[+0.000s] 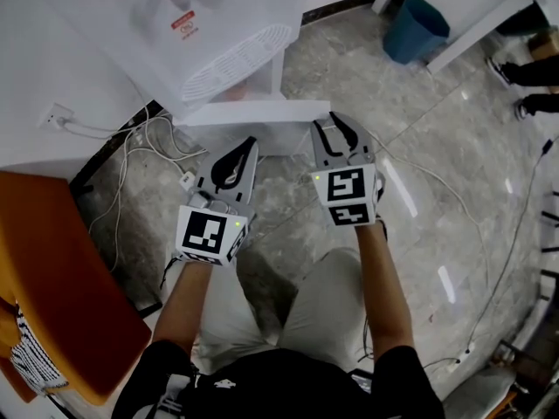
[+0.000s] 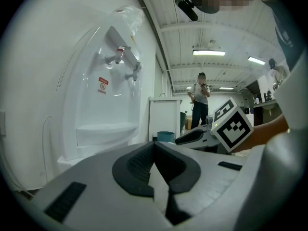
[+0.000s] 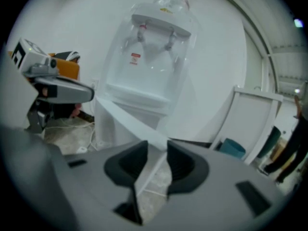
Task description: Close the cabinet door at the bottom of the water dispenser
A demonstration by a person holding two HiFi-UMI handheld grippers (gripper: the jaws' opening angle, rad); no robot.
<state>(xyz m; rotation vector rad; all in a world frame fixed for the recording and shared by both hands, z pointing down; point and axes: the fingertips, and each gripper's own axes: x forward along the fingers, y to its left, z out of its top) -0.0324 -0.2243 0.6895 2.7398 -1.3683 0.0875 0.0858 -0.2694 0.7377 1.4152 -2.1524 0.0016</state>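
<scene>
Standing apart, the right gripper's jaws have the cabinet door's free upright edge in their gap; the left gripper is pinched closed, empty. Door swung open at the water dispenser's foot, long top edge running left-right. Red label on its front unreadable.

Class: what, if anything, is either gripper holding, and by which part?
Nothing is clamped. The right gripper straddles the open cabinet door at its free end, with a gap beside it; the left gripper is shut and empty.
</scene>
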